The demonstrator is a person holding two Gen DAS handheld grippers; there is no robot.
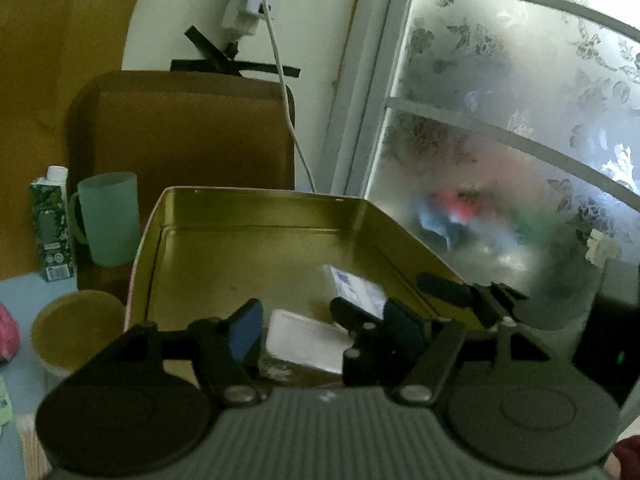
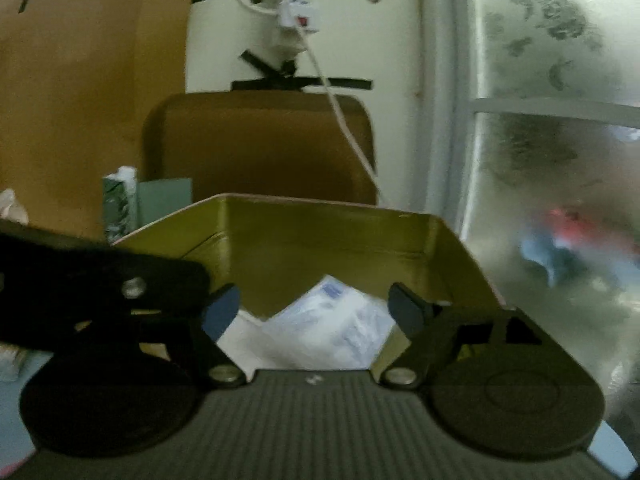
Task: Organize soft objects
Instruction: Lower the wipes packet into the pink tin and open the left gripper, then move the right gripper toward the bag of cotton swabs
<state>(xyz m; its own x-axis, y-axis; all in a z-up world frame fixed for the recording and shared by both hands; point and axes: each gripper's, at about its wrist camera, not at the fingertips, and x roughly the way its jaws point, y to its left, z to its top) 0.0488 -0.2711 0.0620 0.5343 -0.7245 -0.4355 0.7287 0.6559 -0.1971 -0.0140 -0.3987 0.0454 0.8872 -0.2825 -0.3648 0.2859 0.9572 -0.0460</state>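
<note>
The left hand-held gripper point(image 1: 320, 322) stands with its jaws apart over the near edge of a gold metal tin point(image 1: 256, 216), nothing pressed between its blue-faced fingers point(image 1: 245, 330); seen between them, a white soft packet point(image 1: 308, 340) lies flat on the tin's floor near the front wall. Just beyond it, toward the tin's right wall, lies a second white packet with blue print point(image 1: 356, 290). The right hand-held gripper point(image 2: 316, 308) is spread wide and empty too, its fingers point(image 2: 408, 308) framing the same two packets from the tin's near right corner; in the left wrist view its dark fingers reach in over the tin's right wall, just beside the left gripper's right finger. No pad touches either packet as far as the blurred pictures show. The tin sits on a pale blue bench point(image 1: 24, 296), its back wall toward a brown padded chair back point(image 1: 188, 132). Off the tin's left side stand a pale green mug point(image 1: 108, 220) and, beside it, a green patterned carton with a white cap point(image 1: 50, 228); nearer the bench's front edge is a round yellow-lined cup point(image 1: 76, 328), and a pink thing point(image 1: 8, 336) shows at the far left edge. To the right of the tin runs a frosted window with a flower pattern point(image 1: 520, 120), and a white cable point(image 1: 288, 92) hangs from a taped adapter on the wall behind the chair.
</note>
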